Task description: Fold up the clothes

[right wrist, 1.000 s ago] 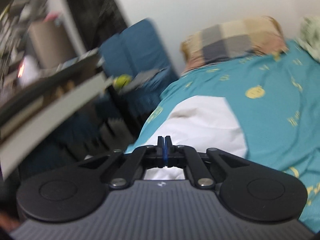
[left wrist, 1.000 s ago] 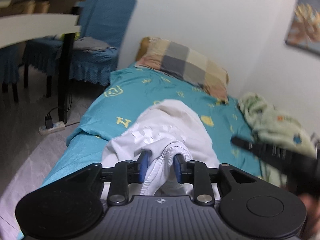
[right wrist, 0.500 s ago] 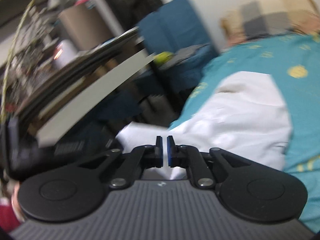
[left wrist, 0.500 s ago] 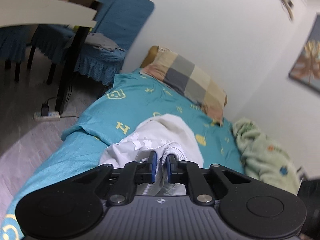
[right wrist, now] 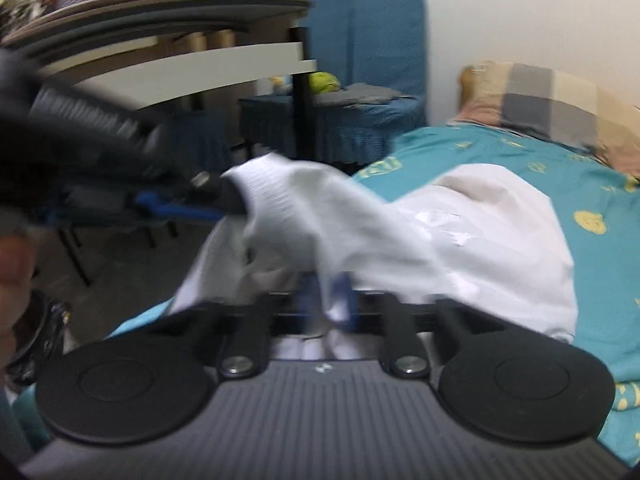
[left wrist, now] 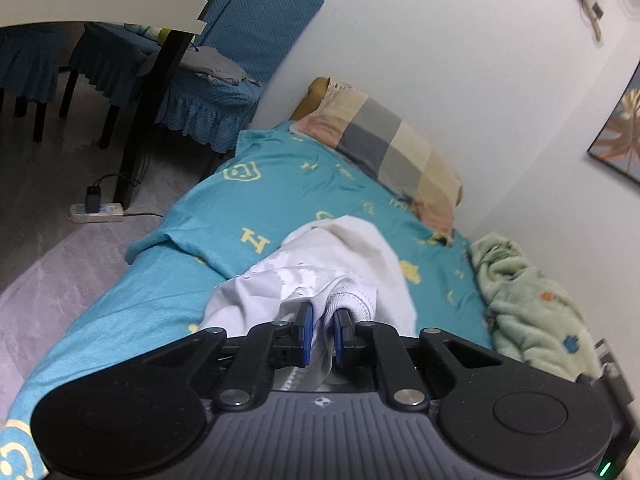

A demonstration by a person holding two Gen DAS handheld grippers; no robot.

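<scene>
My left gripper (left wrist: 321, 331) is clamped on a ribbed hem of the white garment (left wrist: 352, 256), blue pads narrowed onto a fold of cloth with only the fabric between them. My right gripper (right wrist: 326, 300) has cloth between its blue pads too, partly closed on it; that view is motion-blurred, so I can't tell how firm the pinch is. The garment lies on the bed (left wrist: 280, 184) over the teal sheet, near edge lifted off it and stretched between the two grippers. In the right wrist view the left gripper shows at the left, holding one raised corner. Checked pillow (left wrist: 384, 148) at the head by the wall, green blanket (left wrist: 528, 304) bunched beside the garment.
</scene>
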